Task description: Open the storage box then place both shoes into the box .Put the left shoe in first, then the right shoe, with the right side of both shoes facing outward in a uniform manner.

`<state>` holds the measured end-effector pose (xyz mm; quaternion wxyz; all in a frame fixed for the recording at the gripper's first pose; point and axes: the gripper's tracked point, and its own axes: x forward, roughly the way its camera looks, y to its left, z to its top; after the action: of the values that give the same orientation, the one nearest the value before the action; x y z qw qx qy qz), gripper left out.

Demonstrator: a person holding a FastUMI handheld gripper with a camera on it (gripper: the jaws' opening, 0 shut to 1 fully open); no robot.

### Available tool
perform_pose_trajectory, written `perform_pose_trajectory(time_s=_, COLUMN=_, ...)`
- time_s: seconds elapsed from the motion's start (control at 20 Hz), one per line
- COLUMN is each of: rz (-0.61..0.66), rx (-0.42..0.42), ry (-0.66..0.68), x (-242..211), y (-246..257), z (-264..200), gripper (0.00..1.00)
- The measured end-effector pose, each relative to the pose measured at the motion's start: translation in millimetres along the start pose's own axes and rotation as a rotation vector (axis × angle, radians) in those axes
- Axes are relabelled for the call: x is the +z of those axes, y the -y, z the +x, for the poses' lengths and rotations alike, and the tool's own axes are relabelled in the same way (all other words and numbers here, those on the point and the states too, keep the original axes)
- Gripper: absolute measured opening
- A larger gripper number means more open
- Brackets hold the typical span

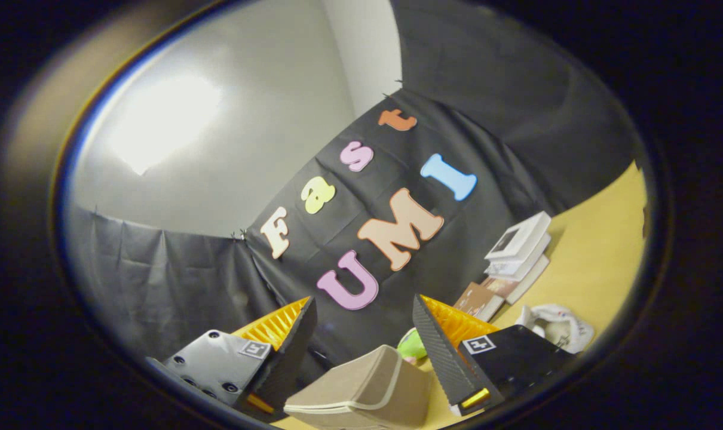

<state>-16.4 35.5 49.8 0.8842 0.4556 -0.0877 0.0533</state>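
Yellow surface (588, 263) meets black cloth wall. Tool (364, 310) spread wide, empty; beige storage box (361, 388) between its fingers, lid down. Probably light stiff fabric; grip the lid's piped front edge.

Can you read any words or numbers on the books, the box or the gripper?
Stack of white and brown books: print too blurred to read.
Beige fabric storage box: no words on it.
Gripper, jaws open with the box between them: its square black-and-white tags show patterns, no readable words.
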Motion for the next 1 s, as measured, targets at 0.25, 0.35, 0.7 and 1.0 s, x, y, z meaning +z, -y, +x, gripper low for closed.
perform_pose_trajectory(time_s=0.25, rz=0.447, rx=-0.103, ry=0.001, x=-42.5, y=25.6, z=-13.1, gripper=0.99)
perform_pose_trajectory(time_s=0.35, rz=0.571, rx=-0.191, ry=-0.004, x=-62.5, y=46.1, z=-25.1, gripper=0.99)
perform_pose_trajectory(time_s=0.7, rz=0.916, rx=-0.398, ry=-0.099, x=-148.3, y=71.5, z=-30.9, gripper=0.99)
perform_pose_trajectory(time_s=1.0, rz=1.036, rx=-0.453, ry=-0.210, x=-180.9, y=67.6, z=-19.9, gripper=0.95)
